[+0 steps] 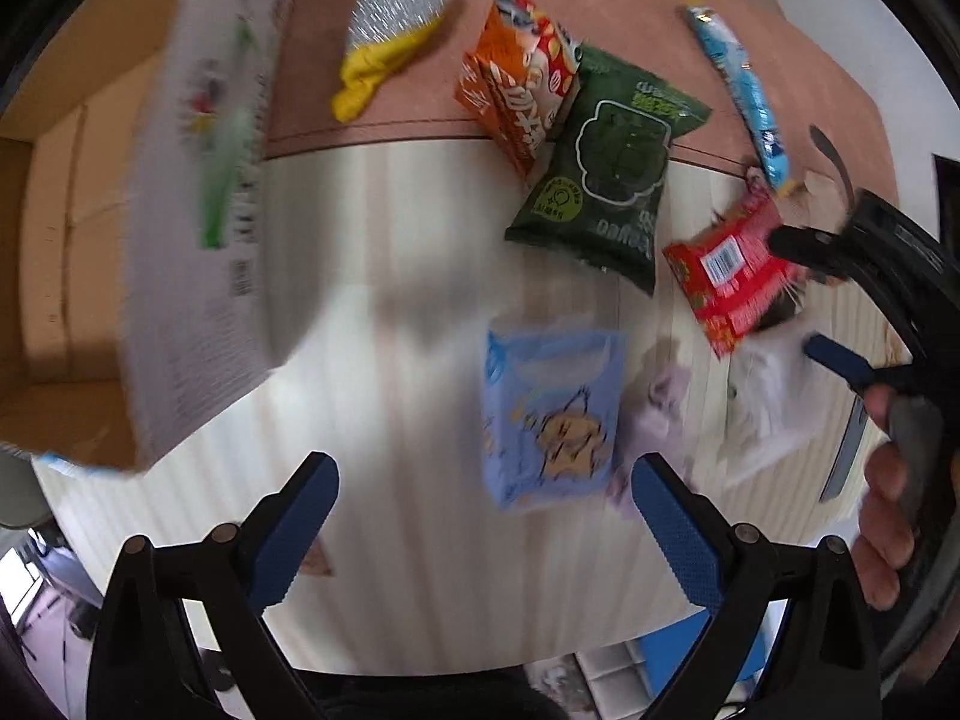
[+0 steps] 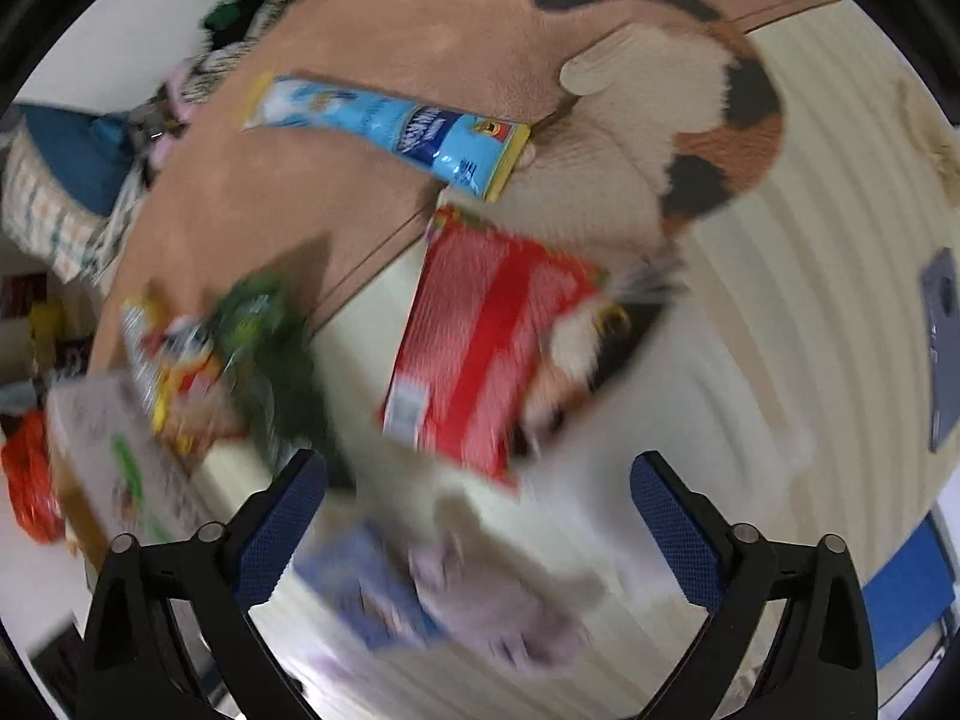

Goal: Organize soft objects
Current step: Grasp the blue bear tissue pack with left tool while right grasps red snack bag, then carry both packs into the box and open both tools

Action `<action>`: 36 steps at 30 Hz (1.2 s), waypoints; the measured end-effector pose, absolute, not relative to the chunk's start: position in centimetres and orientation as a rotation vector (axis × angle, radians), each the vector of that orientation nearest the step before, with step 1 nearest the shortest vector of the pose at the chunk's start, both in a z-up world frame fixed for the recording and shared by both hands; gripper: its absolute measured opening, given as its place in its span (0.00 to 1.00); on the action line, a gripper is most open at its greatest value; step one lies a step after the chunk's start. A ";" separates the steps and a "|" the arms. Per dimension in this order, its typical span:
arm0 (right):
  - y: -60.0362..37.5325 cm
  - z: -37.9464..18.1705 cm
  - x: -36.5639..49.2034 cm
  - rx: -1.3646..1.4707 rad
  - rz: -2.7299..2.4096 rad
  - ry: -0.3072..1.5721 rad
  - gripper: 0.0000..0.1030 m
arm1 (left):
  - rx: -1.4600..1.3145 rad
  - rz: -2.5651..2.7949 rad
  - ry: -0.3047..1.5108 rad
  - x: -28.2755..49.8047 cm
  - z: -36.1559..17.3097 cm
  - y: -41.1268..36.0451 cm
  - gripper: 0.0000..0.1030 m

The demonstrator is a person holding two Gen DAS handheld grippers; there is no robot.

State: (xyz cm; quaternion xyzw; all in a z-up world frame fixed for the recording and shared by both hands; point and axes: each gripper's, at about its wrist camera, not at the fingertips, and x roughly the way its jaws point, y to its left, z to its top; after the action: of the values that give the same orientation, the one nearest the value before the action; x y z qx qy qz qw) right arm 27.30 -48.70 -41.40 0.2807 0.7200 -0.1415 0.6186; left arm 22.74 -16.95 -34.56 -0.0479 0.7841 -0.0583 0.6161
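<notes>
Soft packets lie on a cream striped mat (image 1: 420,300). In the left wrist view: a light blue packet (image 1: 549,414), a lilac cloth (image 1: 657,414), a red packet (image 1: 729,276), a dark green packet (image 1: 612,168), an orange packet (image 1: 516,84), a long blue packet (image 1: 741,90) and a yellow-silver mitt (image 1: 390,30). My left gripper (image 1: 483,480) is open and empty above the mat. My right gripper (image 1: 798,294) is open beside the red packet. In the right wrist view my right gripper (image 2: 477,480) hovers over the red packet (image 2: 480,348), the lilac cloth (image 2: 498,606) and the light blue packet (image 2: 360,588).
An open cardboard box (image 1: 66,240) with a white printed flap (image 1: 204,210) stands at the left. A cat-shaped rug (image 2: 690,120) lies on the brown mat (image 2: 420,18) beyond the red packet. A grey flat object (image 2: 942,348) lies at the right.
</notes>
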 end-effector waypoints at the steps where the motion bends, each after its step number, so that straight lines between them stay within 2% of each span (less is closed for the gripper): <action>1: -48.7 -42.0 28.1 0.630 -0.333 1.658 0.92 | -0.111 -0.131 1.812 22.9 -35.0 -17.2 0.97; 2: -48.6 -42.8 28.8 0.611 -0.343 1.675 0.85 | -0.115 -0.135 1.826 23.1 -35.6 -17.4 0.97; 3: -48.4 -43.4 29.2 0.605 -0.338 1.697 0.73 | -0.121 -0.142 1.845 23.3 -36.4 -17.7 0.97; 5: -48.0 -44.8 29.4 0.594 -0.302 1.753 0.62 | -0.132 -0.150 1.874 23.2 -37.5 -18.2 0.97; 8: -47.8 -44.8 28.9 0.571 -0.245 1.759 0.56 | -0.170 -0.166 1.923 23.1 -39.3 -19.0 0.97; 11: -47.1 -44.7 27.5 0.503 -0.183 1.822 0.54 | -0.233 -0.203 1.961 22.9 -40.9 -20.2 0.97; 14: -46.6 -44.6 25.9 0.440 -0.155 1.855 0.54 | -0.174 -0.213 1.968 22.6 -42.2 -21.8 0.98; 19: -45.5 -45.5 25.7 0.388 -0.165 1.849 0.62 | -0.065 -0.158 1.931 23.0 -42.4 -22.4 0.96; 20: -45.2 -45.5 25.8 0.375 -0.176 1.850 0.63 | -0.025 -0.144 1.918 23.1 -42.4 -22.1 0.92; 22: -44.6 -45.6 25.9 0.353 -0.193 1.843 0.64 | 0.022 -0.127 1.911 22.8 -42.9 -21.8 0.89; 23: -44.2 -45.5 26.1 0.335 -0.200 1.840 0.65 | 0.031 -0.115 1.917 22.7 -43.3 -21.5 0.81; 24: -43.7 -45.5 26.1 0.315 -0.207 1.837 0.64 | 0.044 -0.107 1.922 22.5 -43.8 -21.5 0.77; 26: -42.6 -45.3 26.0 0.266 -0.218 1.824 0.62 | 0.090 -0.110 1.896 22.3 -43.8 -22.2 0.75; 28: -40.6 -46.1 26.3 0.246 -0.228 1.810 0.57 | 0.148 -0.106 1.868 21.5 -43.6 -23.0 0.64; 29: -40.2 -45.9 26.2 0.241 -0.225 1.802 0.53 | 0.160 -0.116 1.855 21.1 -43.4 -23.3 0.51; 30: -39.9 -45.6 26.0 0.252 -0.215 1.797 0.49 | 0.174 -0.123 1.848 20.9 -43.2 -23.4 0.45; 33: -39.0 -44.2 25.2 0.316 -0.180 1.790 0.48 | 0.150 -0.135 1.832 20.4 -41.9 -22.9 0.40; 36: -38.1 -41.1 24.8 0.325 -0.146 1.740 0.48 | 0.117 -0.155 1.783 20.1 -39.2 -22.4 0.39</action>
State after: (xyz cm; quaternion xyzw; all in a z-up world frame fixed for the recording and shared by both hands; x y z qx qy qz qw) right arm 24.84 -38.05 -41.05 0.1418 0.7601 -0.0638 0.6309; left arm 20.07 -22.36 -39.24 0.0509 0.7767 -0.0676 0.6241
